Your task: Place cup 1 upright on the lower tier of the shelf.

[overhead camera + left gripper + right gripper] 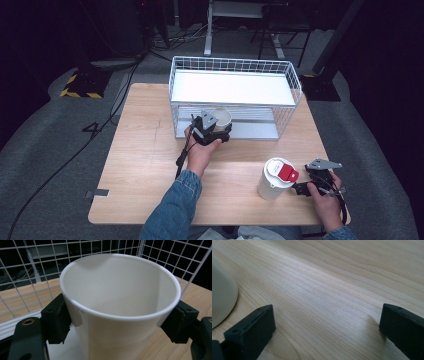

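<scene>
The wooden table (pixel 150 165) carries everything, and at its far side stands a white wire rack (pixel 235 97) with an upper shelf and a lower one open toward the person. That open front probably explains why the work goes on just there: the lower shelf can be reached straight from the person's side without lifting over the wire wall.

Near the right front corner stands a tall white container (pixel 274 181) with a red flap on its lid. It sits upright on the wood, apart from the rack, likely waiting its turn. Its curved pale wall shows at the left edge of the right gripper view (pixel 222 295).

The white paper cup (pixel 120 310) is smaller, empty and upright, mouth up. It is at the front of the rack's lower shelf (pixel 222 119), with wire mesh close behind it. Holding it by the sides just under the rim keeps it level and leaves its base free to be set down.

The left gripper (pixel 212 131) is clamped on the cup, one black pad pressed on each side of its wall. The right gripper (pixel 309 186) lies low over the table just beside the container, its jaws spread wide with nothing but bare wood between them, seemingly idle.
</scene>
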A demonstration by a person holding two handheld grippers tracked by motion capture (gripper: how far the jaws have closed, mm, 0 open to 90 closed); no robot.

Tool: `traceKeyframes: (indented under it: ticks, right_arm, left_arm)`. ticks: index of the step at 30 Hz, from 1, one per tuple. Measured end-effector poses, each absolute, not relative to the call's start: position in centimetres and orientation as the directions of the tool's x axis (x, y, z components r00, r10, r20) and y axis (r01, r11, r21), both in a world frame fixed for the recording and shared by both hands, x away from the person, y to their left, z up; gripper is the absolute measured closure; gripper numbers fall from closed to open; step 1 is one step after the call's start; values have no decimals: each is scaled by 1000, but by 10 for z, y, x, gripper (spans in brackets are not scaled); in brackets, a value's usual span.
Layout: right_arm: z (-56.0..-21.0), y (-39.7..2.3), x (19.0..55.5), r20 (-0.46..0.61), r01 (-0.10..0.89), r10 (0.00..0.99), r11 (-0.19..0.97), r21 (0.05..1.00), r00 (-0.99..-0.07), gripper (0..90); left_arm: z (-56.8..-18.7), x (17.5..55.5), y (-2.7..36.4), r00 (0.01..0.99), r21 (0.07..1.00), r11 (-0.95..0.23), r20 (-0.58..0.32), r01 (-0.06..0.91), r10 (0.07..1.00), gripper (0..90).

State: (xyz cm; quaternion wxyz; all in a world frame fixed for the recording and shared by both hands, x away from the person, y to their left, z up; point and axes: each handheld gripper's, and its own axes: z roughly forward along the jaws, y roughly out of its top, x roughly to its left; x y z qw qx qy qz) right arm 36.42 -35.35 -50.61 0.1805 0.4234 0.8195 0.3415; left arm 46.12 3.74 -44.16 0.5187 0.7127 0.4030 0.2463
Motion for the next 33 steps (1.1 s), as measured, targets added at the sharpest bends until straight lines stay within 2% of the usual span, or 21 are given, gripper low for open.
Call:
traceKeyframes:
  ticks: [6,10,22,33]
  right_arm:
    - [-506,-353,364,-8,571,817,409,712,-576,4]
    - [-506,-353,364,-7,571,817,409,712,-576,4]
    - [-506,-353,364,-8,571,817,409,712,-576,4]
    - [-506,-353,364,-7,568,814,412,713,-581,3]
  left_arm:
    - [-443,472,34,539,941,-126,-67,313,840,211]
    - [-449,481,33,523,944,-87,-99,319,847,211]
    - [-460,490,25,489,942,-114,-59,316,870,210]
    - [-466,494,20,471,944,-94,-70,316,879,209]
